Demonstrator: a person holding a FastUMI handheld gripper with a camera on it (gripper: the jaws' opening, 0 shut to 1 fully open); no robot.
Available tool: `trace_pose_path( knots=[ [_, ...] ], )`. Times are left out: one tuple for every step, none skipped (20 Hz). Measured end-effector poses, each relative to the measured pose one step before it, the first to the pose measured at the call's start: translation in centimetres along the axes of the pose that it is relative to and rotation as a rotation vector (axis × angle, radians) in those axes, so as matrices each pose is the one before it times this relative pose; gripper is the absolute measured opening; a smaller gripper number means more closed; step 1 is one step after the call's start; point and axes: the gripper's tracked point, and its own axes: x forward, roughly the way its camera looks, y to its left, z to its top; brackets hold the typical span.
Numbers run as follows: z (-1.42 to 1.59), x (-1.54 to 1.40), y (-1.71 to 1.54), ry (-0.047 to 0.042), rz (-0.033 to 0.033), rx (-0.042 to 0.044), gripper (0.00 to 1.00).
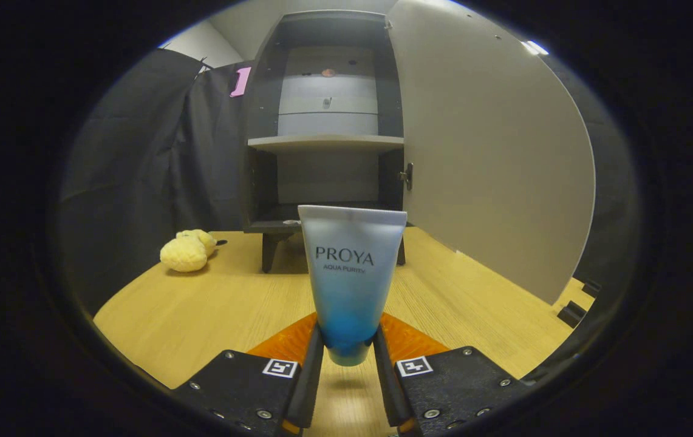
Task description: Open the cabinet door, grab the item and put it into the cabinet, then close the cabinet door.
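Note:
A blue-and-white cosmetic tube [351,273] stands upright between my fingers, flat end up and blue cap end down, lifted a little above the wooden table [200,315]. My gripper [347,358] is shut on the tube's lower blue part, both fingers pressing its sides. Beyond the tube stands the dark cabinet [325,127] on short legs, with a pale shelf [325,143] across its middle. Its pale door [492,152] is swung wide open to the right, with a small latch on its inner edge.
A yellow plush toy [187,250] lies on the table left of the cabinet. Black cloth hangs behind and to the left. The open door reaches out over the table's right side. Small dark blocks [572,312] sit near the table's right edge.

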Motion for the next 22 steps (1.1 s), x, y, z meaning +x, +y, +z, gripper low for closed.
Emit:
trace_pose_path(
  knots=[
    [1.597,0.214,0.142,-0.00381,0.0111,-0.00174,0.45],
    [1.625,0.128,0.094,-0.00484,0.00925,-0.00327,0.45],
    [1.534,0.215,0.137,-0.0062,0.00864,-0.00558,0.45],
    [1.424,0.078,0.006,-0.00433,0.00647,-0.01065,0.45],
    [1.321,0.144,0.022,-0.00744,0.00764,-0.01329,0.45],
    [1.39,0.16,0.102,-0.00839,0.01027,-0.01394,0.45],
    [1.285,0.124,0.176,-0.00969,0.01263,-0.01455,0.45],
    [1.327,0.054,0.186,-0.01164,0.01381,-0.01182,0.45],
    [1.108,0.552,0.313,-0.00895,0.0173,-0.00784,0.45],
    [1.102,0.298,0.324,-0.00384,0.01799,-0.00611,0.45],
    [1.087,0.358,0.346,-0.00611,0.01943,-0.00443,0.45],
    [1.052,0.59,0.377,-0.00645,0.01934,-0.00478,0.45],
    [1.06,0.722,0.246,-0.00372,0.01747,-0.00394,0.45],
    [0.924,0.84,-0.108,-0.00076,0.0046,0.00394,0.45],
    [0.947,0.89,-0.328,-0.00146,0.00177,0.00109,0.45],
    [1.24,1.081,-0.38,-0.00859,-0.00377,-0.00145,0.45],
    [1.444,1.187,-0.424,-0.01404,-0.00354,-0.00427,0.45],
    [1.452,1.206,-0.322,-0.01604,0.00142,-0.00513,0.45],
    [0.918,1.203,-0.35,-0.01033,-0.00309,-0.01005,0.45],
    [1.064,1.125,-0.414,-0.00893,-0.00336,-0.01526,0.45],
    [0.847,1.125,-0.266,-0.00985,0.00427,-0.00294,0.45],
    [1.075,0.982,-0.238,-0.00868,0.00386,-0.00116,0.45]
  ],
)
